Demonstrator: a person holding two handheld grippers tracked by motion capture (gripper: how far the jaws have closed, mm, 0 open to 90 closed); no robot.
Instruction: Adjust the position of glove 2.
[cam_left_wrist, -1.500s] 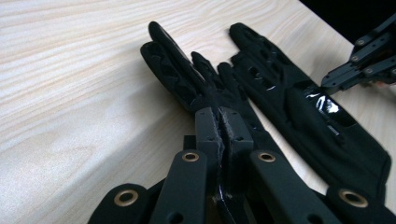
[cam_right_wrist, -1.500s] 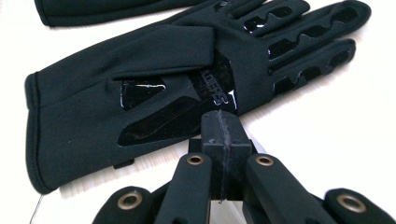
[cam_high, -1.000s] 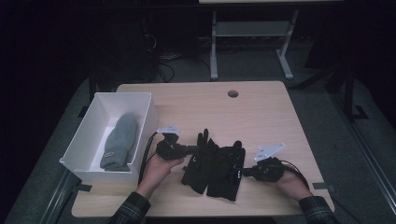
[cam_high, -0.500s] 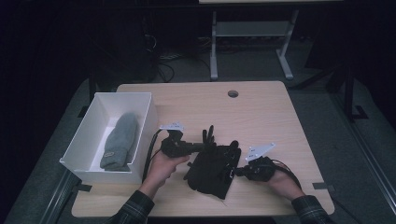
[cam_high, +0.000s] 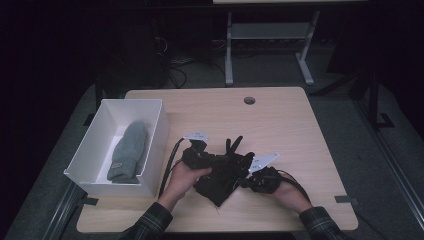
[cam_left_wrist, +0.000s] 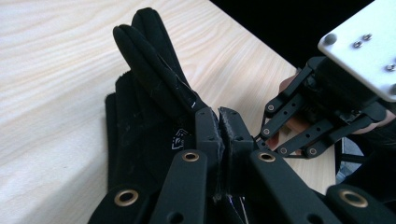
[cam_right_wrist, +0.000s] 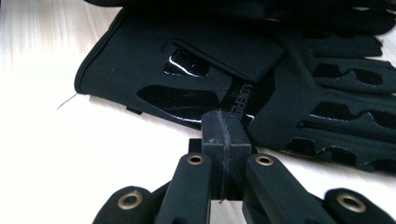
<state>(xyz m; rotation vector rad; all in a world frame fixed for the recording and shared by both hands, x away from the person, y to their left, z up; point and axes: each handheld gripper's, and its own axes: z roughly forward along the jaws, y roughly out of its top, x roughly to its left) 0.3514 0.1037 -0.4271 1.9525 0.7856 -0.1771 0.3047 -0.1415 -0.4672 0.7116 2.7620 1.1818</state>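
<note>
Darkness swallows everything beyond the worktop (cam_high: 280, 120) in the high view; only cables and a pale metal stand (cam_high: 270, 40) at twelve o'clock can be made out. The black glove (cam_high: 222, 175) lies crumpled at the worktop's six o'clock edge, between the two hands, its fingers poking up toward twelve. Its folds merge with the dark claws, so the exact grip is hard to read from here. The left claw (cam_high: 212, 161) sits at the glove's nine o'clock side, the right claw (cam_high: 248, 175) at its three o'clock side. A white box (cam_high: 155, 145) stands at nine o'clock, holding a grey mitten (cam_high: 129, 152) whose small label is too tiny to read. A round hole (cam_high: 249, 100) marks the worktop toward twelve.

In the left gripper view, the left claw (cam_left_wrist: 219, 123) is pressed together on a fold of the black glove (cam_left_wrist: 149, 79), whose fingers rise toward eleven o'clock. A small white logo on the fabric is too blurred to read. The right claw's linkage (cam_left_wrist: 299, 121) and grey plate show at two o'clock; its tips are hidden behind the fabric.

In the right gripper view, the right claw (cam_right_wrist: 225, 133) is pressed together, its tips against the black glove (cam_right_wrist: 196, 60) at the cuff side; whether fabric sits between them is hidden. Glossy lettering beside the tips is partly covered and not legible. The glove's fingers run off the frame at three o'clock.
</note>
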